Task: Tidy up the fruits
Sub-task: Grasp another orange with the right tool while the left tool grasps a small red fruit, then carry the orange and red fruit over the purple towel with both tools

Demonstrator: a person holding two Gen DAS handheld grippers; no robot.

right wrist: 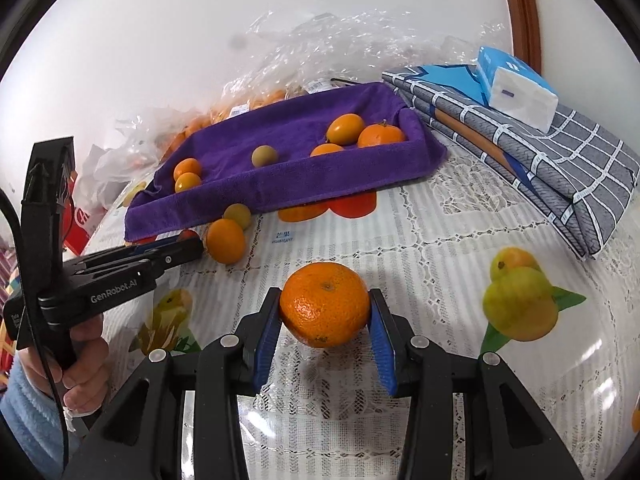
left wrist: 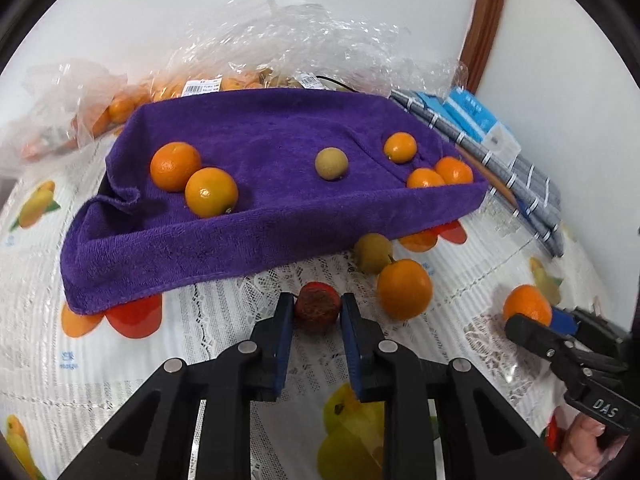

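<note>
Fruits: on the left wrist view, my left gripper (left wrist: 316, 307) pinches a small dark-red fruit (left wrist: 317, 307) across its middle; it looks soft, so I squeeze lightly. On the right wrist view, my right gripper (right wrist: 325, 309) clamps a mandarin (right wrist: 325, 304) at its widest; firm, light, slightly slippery.

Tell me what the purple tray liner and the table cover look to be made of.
Purple liner: seemingly terry or microfibre cloth, matte, with fuzzy pile and a stitched hem. Table cover: probably glossy plastic sheeting printed with fruit over a white lace pattern; it shows glare patches.
</note>
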